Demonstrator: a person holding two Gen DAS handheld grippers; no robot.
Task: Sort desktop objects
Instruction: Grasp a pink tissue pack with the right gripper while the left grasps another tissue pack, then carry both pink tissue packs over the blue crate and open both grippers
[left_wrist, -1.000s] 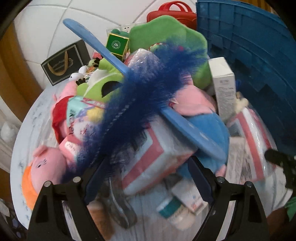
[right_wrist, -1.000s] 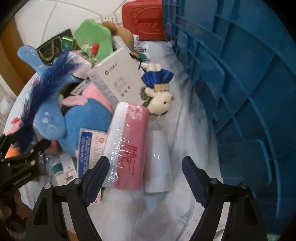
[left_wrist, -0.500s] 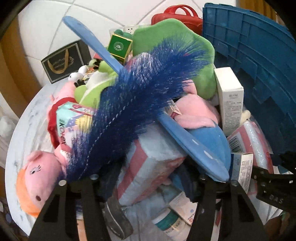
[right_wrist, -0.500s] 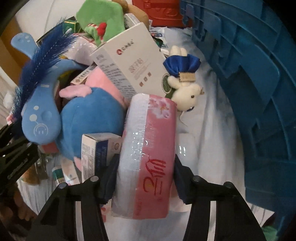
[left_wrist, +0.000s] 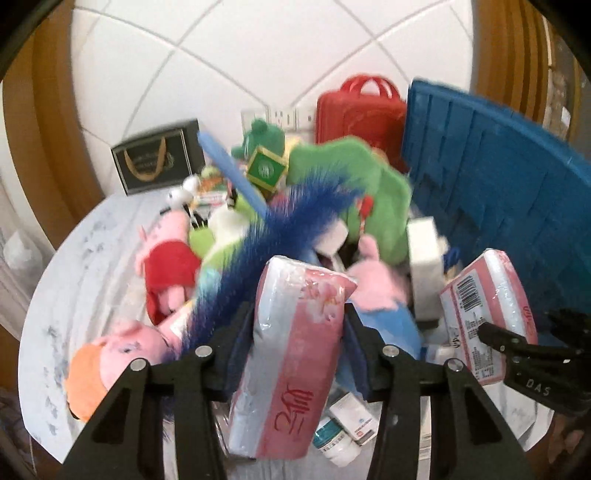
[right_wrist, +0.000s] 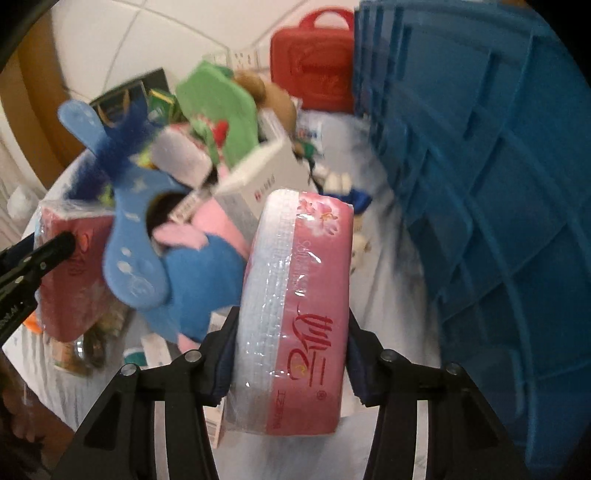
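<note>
My left gripper (left_wrist: 299, 332) is shut on a pink and white tissue pack (left_wrist: 295, 354) and holds it lifted above the pile. My right gripper (right_wrist: 291, 339) is shut on a second pink tissue pack (right_wrist: 299, 310), also lifted; this pack shows in the left wrist view (left_wrist: 487, 310) at the right. The left pack shows in the right wrist view (right_wrist: 70, 266) at the far left. A pile of plush toys, boxes and a blue feather wand (left_wrist: 280, 236) lies on the white table (left_wrist: 85, 266).
A large blue crate (right_wrist: 480, 184) stands on the right. A red case (left_wrist: 358, 114) and a black box (left_wrist: 159, 162) stand at the back by the wall. Small bottles and boxes (left_wrist: 343, 435) lie below the left pack. A pink pig plush (left_wrist: 114, 362) lies left.
Both grippers closed on a tissue pack each and lifted them off the pile. Both views have risen and pulled back.
</note>
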